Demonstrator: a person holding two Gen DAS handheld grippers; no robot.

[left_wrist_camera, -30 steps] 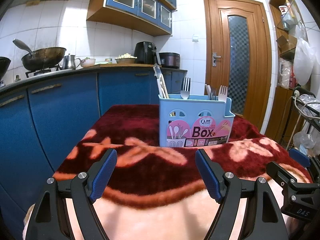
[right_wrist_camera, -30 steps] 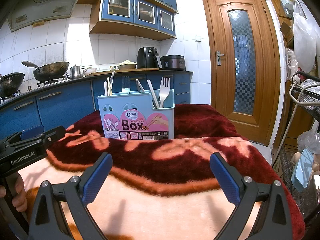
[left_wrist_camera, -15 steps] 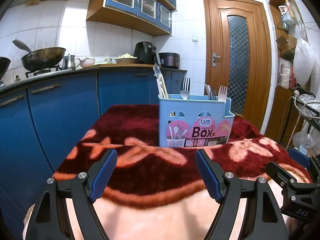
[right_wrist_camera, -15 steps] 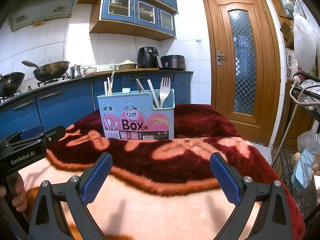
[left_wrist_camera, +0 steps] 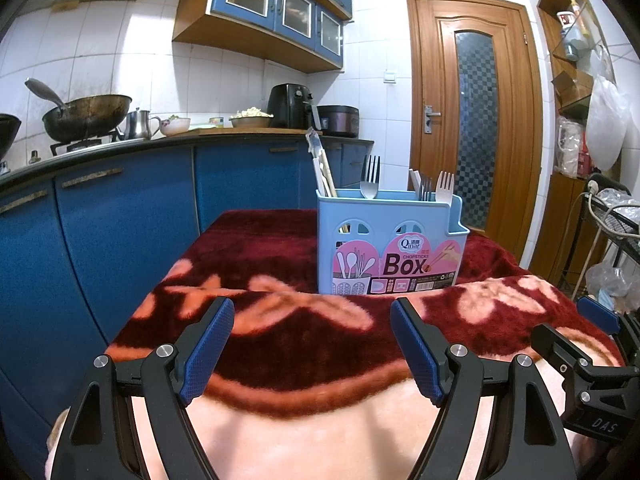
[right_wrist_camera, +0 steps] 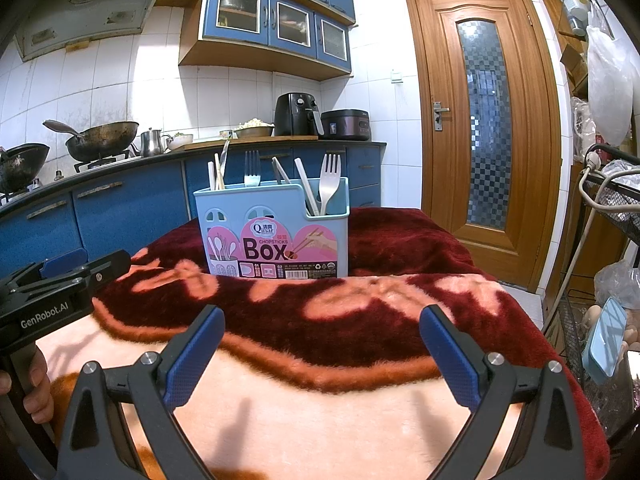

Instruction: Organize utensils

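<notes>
A light blue utensil box (left_wrist_camera: 390, 242) with a pink "Box" label stands upright on the red and pink blanket (left_wrist_camera: 280, 320); it also shows in the right wrist view (right_wrist_camera: 276, 232). Forks (right_wrist_camera: 329, 190) and chopsticks (left_wrist_camera: 322, 168) stand in it. My left gripper (left_wrist_camera: 312, 344) is open and empty, low over the blanket in front of the box. My right gripper (right_wrist_camera: 320, 352) is open and empty, also short of the box. Each gripper shows at the other view's edge.
Blue kitchen cabinets (left_wrist_camera: 120, 216) run along the left with woks (left_wrist_camera: 88, 116) and appliances on the counter. A wooden door (right_wrist_camera: 484, 120) is at the back right. A wire rack with bags (right_wrist_camera: 616, 216) stands at the right of the table.
</notes>
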